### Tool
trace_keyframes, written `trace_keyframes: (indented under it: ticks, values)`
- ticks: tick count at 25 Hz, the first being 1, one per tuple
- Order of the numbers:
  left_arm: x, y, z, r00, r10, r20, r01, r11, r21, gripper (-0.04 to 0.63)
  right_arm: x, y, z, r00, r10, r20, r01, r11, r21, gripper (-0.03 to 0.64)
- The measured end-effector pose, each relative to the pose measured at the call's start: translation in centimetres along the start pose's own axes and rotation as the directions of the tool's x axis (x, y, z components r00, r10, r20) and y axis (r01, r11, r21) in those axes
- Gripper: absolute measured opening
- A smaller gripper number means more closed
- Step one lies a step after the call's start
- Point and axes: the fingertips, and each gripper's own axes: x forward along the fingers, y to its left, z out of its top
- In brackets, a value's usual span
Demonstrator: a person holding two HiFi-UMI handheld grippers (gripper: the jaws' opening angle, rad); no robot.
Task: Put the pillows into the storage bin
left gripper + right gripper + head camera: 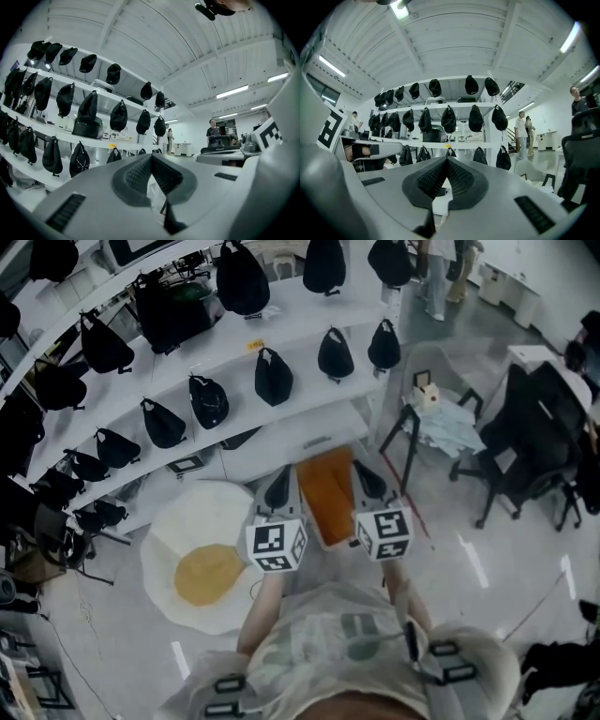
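Observation:
A large fried-egg pillow [208, 563], white with a yellow yolk, lies flat on the floor to the left of my feet. A rectangular white-rimmed storage bin [325, 495] with an orange inside stands on the floor ahead, by the shelf foot. I cannot tell whether the orange is a pillow or a lining. My left gripper [279, 489] [151, 157] and right gripper [368, 480] [446, 160] are held up side by side above the bin's two long sides. Both are shut with nothing between the jaws and point level at the shelves.
White shelving [216, 362] [454, 140] hung with several black bags runs across the front. A grey chair with cloth on it [441, 418] and a black office chair [534, 442] stand at the right. People stand further back [521, 131] [213, 129].

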Motion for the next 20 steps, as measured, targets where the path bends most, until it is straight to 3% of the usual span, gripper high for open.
trace_keyframes:
  ticks: [20]
  values:
    - [0.0, 1.5, 0.5, 0.998, 0.06, 0.018, -0.059, 0.998, -0.012, 0.008, 1.5, 0.9, 1.4, 0.997, 0.061, 0.037, -0.061, 0.998, -0.012, 0.009]
